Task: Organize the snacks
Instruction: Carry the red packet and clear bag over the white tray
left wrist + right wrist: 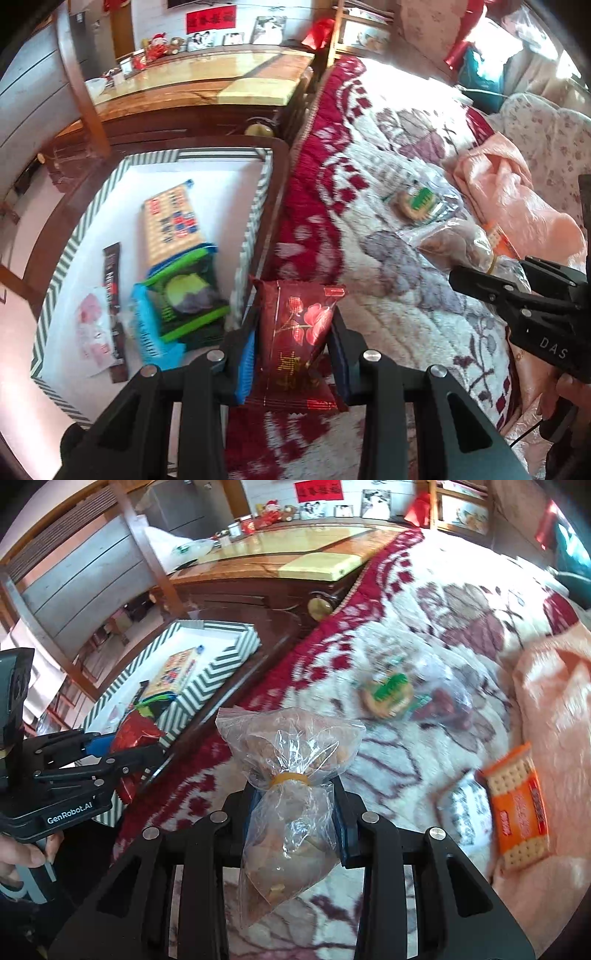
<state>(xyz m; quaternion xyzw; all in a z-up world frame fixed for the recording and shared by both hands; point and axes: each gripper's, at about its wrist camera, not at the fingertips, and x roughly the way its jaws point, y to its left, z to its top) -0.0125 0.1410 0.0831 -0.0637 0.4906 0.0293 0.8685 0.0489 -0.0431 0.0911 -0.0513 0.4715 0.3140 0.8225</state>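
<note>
My left hand-held gripper (pixel 291 350) is clamped on a dark red snack packet (pixel 299 332) printed with a pink rose and gold lettering; its crimped ends stick out above and below the pads, low in the middle of the left wrist frame. My right hand-held gripper (pixel 295 812) pinches a clear plastic bag (pixel 291 775) of brownish pieces just below the yellow band that ties its neck, so the gathered top fans out above the pads at the centre of the right wrist frame.

To the left of the red packet sits a box (pixel 88 206) with green-and-white chevron walls and a white floor. Inside it lie a tan cracker pack (pixel 171 225) with blue ends, a green-edged packet (pixel 192 299) on a blue one, a dark brown stick sachet (pixel 112 295) and a pale pink wrapper (pixel 92 328).

On the red-and-white floral blanket (pixel 424 602) of the bed, right of my bag, rest an orange cracker pack (pixel 517 805), a white-wrapped item (pixel 469 812) beside it, and a blurred clear bag with a green label (pixel 391 694).

Both grippers point steeply down; a hand (pixel 22 853) grips the left one's handle at lower left.
</note>
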